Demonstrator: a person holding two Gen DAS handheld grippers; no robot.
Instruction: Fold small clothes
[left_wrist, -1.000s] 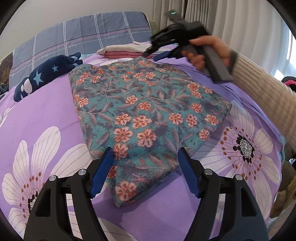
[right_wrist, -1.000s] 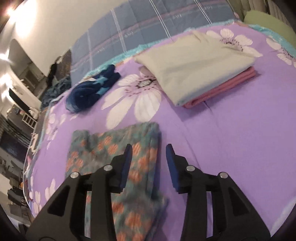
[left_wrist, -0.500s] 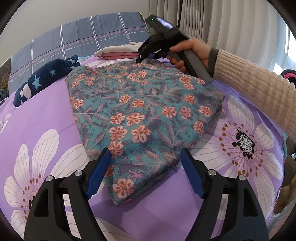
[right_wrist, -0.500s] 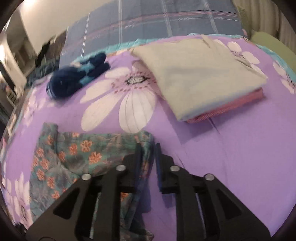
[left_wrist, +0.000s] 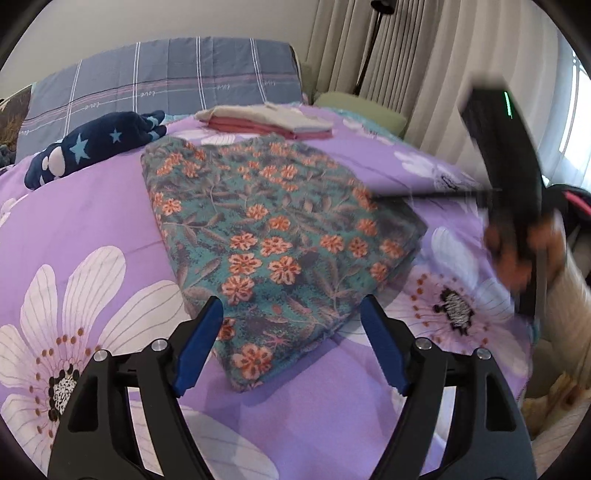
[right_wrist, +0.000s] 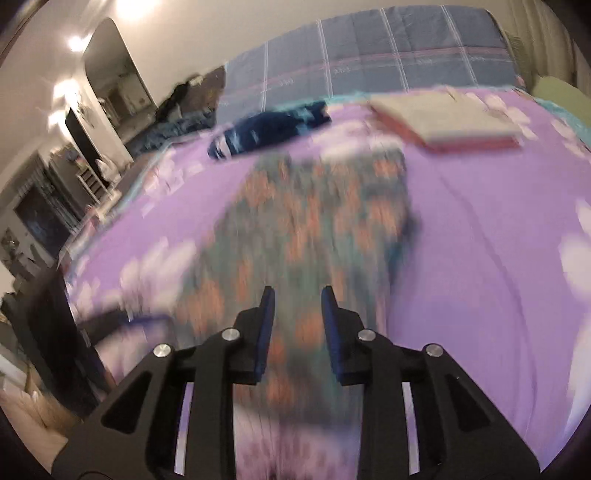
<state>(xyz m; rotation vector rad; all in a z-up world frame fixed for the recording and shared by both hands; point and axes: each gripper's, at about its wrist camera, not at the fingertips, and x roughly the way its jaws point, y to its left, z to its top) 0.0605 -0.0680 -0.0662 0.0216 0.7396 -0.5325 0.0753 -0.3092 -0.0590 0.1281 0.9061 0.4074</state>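
**Both claws free above the folded floral garment**

The left claw (left_wrist: 291, 347) stands wide, its blue pads spread either side of the near corner of the folded floral garment (left_wrist: 273, 236), low over it but gripping nothing. The right claw (right_wrist: 297, 328) is parted a little, a narrow gap between its pads, and holds nothing; its view is smeared with blur, the floral cloth (right_wrist: 314, 229) lying below and ahead of it. From the left side, that right claw shows as a dark blurred shape (left_wrist: 506, 177) off the garment's right edge, in the person's hand (left_wrist: 517, 254).

The garment lies flat in a neat rectangle in the middle of the bed (left_wrist: 92, 206), on its purple flowered cover. Beyond it sits a stack of folded clothes (left_wrist: 266, 123), cream over pink. To the left lies a navy star-print item (left_wrist: 96, 144), just before the plaid pillow (left_wrist: 162, 77). Curtains (left_wrist: 406, 66) hang at the right.
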